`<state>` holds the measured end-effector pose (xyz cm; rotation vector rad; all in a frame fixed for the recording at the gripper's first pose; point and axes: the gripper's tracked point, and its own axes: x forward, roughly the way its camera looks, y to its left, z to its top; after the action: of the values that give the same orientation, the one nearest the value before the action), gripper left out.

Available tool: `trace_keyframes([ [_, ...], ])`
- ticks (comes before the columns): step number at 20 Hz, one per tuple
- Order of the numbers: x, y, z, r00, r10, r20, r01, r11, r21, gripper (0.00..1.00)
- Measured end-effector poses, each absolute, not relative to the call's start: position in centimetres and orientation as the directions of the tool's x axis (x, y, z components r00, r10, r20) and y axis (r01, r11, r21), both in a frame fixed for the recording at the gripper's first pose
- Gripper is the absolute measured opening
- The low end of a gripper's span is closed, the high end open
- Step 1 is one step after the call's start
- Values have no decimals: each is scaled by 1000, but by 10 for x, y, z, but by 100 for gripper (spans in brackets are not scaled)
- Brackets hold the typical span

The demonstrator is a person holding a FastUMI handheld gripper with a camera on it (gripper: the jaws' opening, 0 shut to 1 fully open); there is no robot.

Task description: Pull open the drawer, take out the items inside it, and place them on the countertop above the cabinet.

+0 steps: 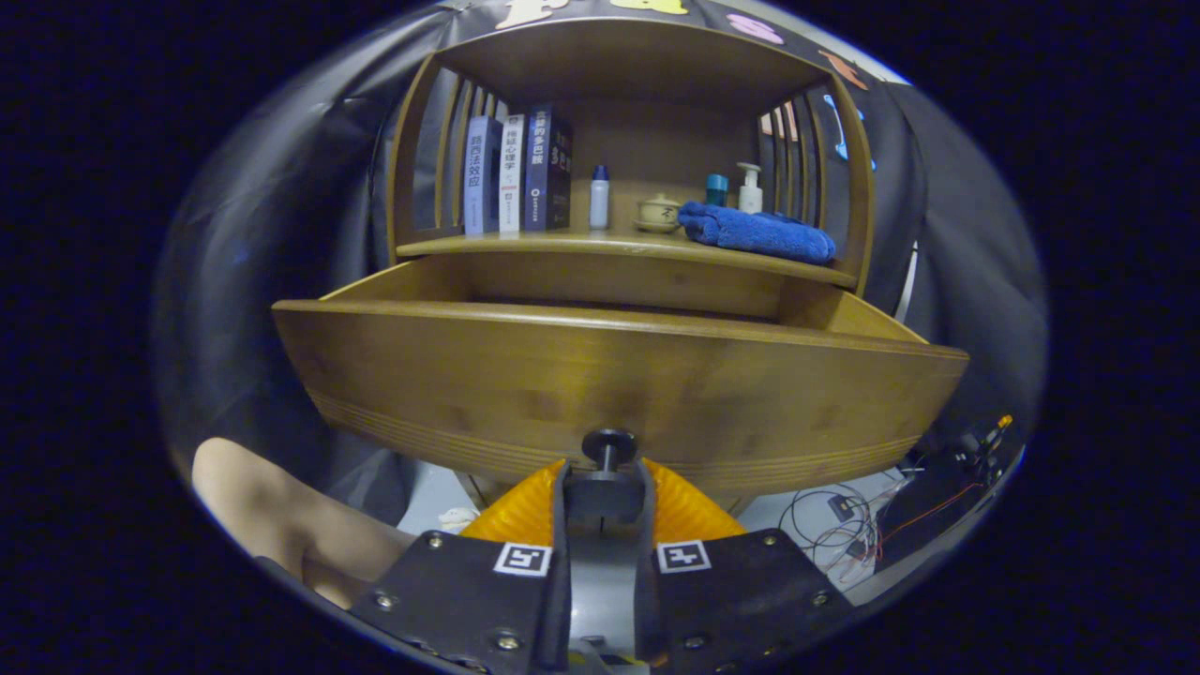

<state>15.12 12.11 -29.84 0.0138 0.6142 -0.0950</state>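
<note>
The wooden drawer [600, 375] stands pulled out from the cabinet, its wide front panel just ahead of my fingers. My gripper [606, 480] is shut on the dark drawer knob [608, 444] at the lower middle of that panel, one finger on each side. I look from below the drawer's rim, so the front panel hides whatever lies inside. Above the drawer runs the countertop [562, 246], framed by a wooden hutch.
On the countertop stand three books [516, 171], a small white bottle [599, 197], a lidded cup [658, 212], a folded blue towel [756, 232] and a pump bottle [749, 188]. A person's forearm [281, 520] is below left. Loose cables [844, 530] lie below right.
</note>
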Motion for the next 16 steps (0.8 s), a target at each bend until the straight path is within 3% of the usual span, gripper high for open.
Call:
trace_keyframes([
  [12, 120, 134, -299, 784, -23, -621, 29, 1000, 0, 27],
  [16, 109, 134, -292, 774, 8, -633, 17, 999, 35, 40],
])
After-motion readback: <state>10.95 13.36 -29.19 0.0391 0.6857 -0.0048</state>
